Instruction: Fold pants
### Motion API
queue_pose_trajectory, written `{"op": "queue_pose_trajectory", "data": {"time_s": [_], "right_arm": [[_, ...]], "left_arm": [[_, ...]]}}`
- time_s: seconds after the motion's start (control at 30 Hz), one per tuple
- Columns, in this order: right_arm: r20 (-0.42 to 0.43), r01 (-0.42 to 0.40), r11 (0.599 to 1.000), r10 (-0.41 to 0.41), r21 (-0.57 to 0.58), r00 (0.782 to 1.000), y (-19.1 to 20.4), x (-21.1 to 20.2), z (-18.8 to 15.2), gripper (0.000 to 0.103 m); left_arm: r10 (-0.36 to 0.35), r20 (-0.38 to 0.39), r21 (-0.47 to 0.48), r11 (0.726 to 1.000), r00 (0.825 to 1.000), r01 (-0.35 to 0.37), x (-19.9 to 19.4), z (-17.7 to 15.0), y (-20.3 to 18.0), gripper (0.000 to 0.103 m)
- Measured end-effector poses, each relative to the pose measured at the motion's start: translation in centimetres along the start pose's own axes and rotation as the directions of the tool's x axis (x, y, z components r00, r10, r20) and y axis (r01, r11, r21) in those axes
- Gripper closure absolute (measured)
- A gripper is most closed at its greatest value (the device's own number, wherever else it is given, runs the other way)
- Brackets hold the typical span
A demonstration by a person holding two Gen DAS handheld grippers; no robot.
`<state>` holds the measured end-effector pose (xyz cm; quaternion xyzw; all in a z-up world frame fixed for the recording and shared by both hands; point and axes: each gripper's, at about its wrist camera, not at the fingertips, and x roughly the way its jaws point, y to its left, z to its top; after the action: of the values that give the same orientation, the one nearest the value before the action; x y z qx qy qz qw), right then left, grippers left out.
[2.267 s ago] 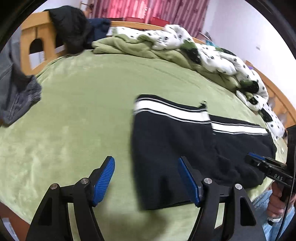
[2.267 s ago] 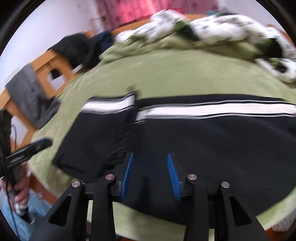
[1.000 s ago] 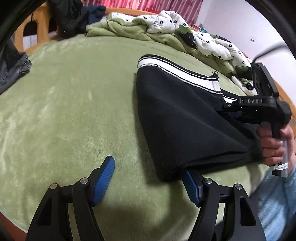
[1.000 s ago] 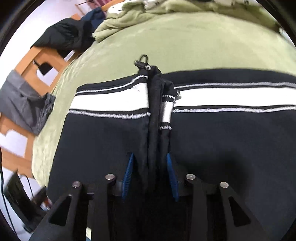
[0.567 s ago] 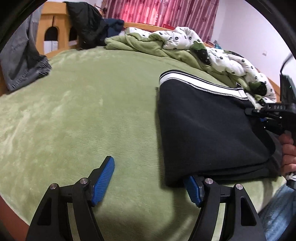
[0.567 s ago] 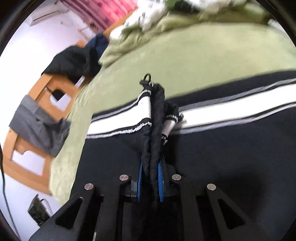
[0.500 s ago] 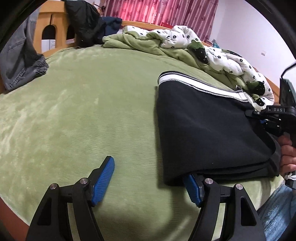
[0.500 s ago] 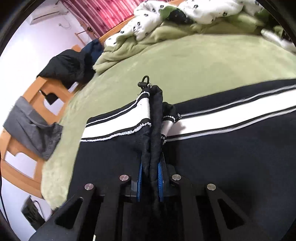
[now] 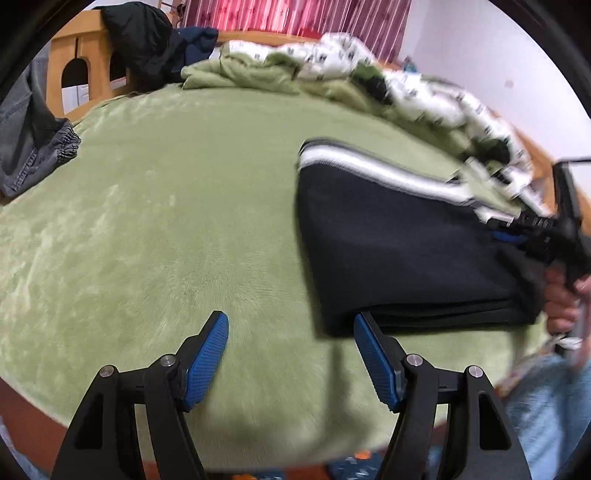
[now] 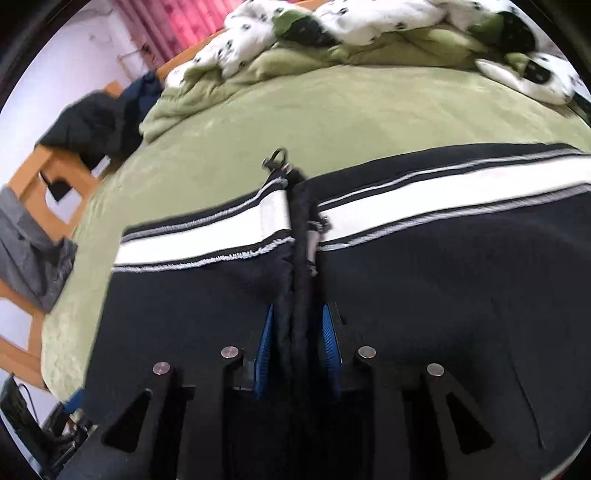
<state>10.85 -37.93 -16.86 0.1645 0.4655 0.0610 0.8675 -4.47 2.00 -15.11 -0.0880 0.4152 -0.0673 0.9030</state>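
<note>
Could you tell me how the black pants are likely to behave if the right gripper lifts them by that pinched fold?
The black pants look soft and floppy: fabric bunches into a ridge between the right gripper pads, so unheld parts would probably droop. The thick stacked layers suggest moderate weight. The knit looks grippy, so slipping seems unlikely.

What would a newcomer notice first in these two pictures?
First, the black pants with a white stripe, lying partly folded on the green bed; a ridge of their cloth stands between the jaws of the right gripper. Next, the left gripper, open just beside the pants' near corner. At the far edge of the bed a spotted quilt lies in a heap.
</note>
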Motion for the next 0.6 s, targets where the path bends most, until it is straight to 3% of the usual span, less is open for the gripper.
{"op": "queue_pose_trajectory", "data": {"time_s": [0.1, 0.23, 0.3, 0.4, 0.47, 0.6], "right_arm": [[0.127, -0.017, 0.999, 0.012, 0.033, 0.992, -0.8, -4.4, -1.2, 0.078], [0.194, 0.025, 0.998, -0.014, -0.055, 0.981, -0.1, -7.6, -3.1, 0.078], [0.173, 0.030, 0.995, -0.014, -0.094, 0.985, 0.8, -7.4, -4.4, 0.078], [0.083, 0.038, 0.988, -0.026, -0.146, 0.996, 1.7, -5.3, -6.4, 0.079], [0.005, 0.098, 0.974, -0.099, -0.206, 0.995, 1.7, -3.8, -8.0, 0.079], [0.043, 0.108, 0.974, -0.101, -0.201, 0.994, 1.5, -4.7, -9.2, 0.078]], "left_arm": [[-0.032, 0.032, -0.007, 0.999, 0.999, 0.033, -1.6, 0.7, -0.4, 0.034], [-0.020, 0.045, 0.034, 0.999, 0.999, 0.018, -0.2, 4.2, -2.7, 0.034], [-0.027, 0.038, 0.032, 0.999, 0.999, 0.026, 1.5, 5.2, -3.6, 0.034], [-0.003, -0.039, 0.019, 1.000, 0.999, 0.004, 5.0, 4.3, -4.5, 0.034], [0.012, -0.111, 0.012, 1.000, 0.994, -0.010, 7.2, 2.2, -4.6, 0.034], [0.052, -0.067, 0.061, 0.997, 0.996, -0.048, 5.9, 0.4, -5.4, 0.034]]}}
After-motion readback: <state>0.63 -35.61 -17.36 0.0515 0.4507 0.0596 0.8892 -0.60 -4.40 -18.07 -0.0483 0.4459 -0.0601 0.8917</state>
